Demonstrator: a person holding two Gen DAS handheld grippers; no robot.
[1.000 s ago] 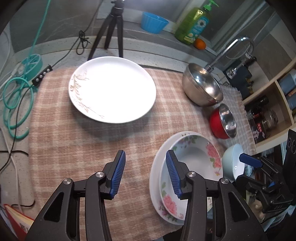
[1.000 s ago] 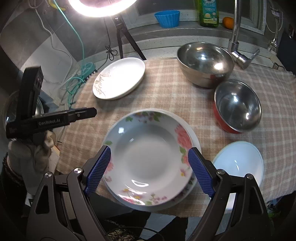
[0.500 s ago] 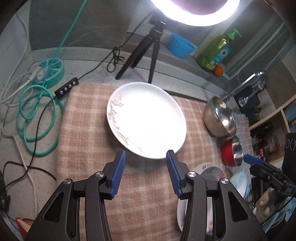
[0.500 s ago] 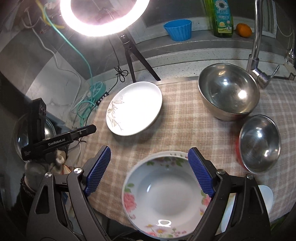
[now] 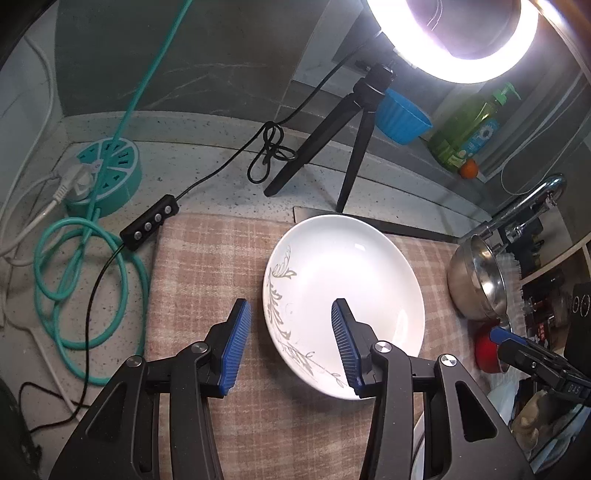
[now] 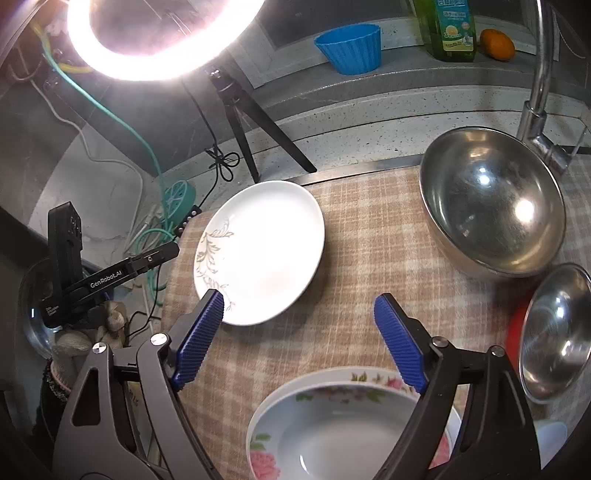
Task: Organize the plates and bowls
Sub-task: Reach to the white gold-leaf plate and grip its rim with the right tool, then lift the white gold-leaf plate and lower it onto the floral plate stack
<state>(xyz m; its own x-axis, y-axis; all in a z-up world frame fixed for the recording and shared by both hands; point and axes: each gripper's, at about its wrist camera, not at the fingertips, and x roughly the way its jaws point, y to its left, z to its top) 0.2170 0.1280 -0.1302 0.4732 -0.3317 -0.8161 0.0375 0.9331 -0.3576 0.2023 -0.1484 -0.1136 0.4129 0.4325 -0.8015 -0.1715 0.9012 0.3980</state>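
A white plate with a grey vine pattern (image 5: 343, 306) lies on the checked cloth (image 5: 207, 266); it also shows in the right wrist view (image 6: 260, 247). My left gripper (image 5: 290, 341) is open and empty, above the plate's near left rim. My right gripper (image 6: 297, 336) is open and empty, above the cloth between that plate and a floral bowl (image 6: 343, 428) stacked on a white plate. A large steel bowl (image 6: 491, 203) and a red-sided steel bowl (image 6: 554, 325) sit at the right.
A ring light on a black tripod (image 5: 332, 147) stands behind the plate. A teal power hub (image 5: 107, 173), cables and a black switch box (image 5: 149, 221) lie left of the cloth. A blue cup (image 6: 349, 48), soap bottle (image 6: 448, 29), orange and faucet (image 6: 535, 99) are at the back.
Both grippers have pulled back and tilted up. The floral bowl has slid to the bottom of the right view and out of the left view. The vine plate now sits between the left fingers.
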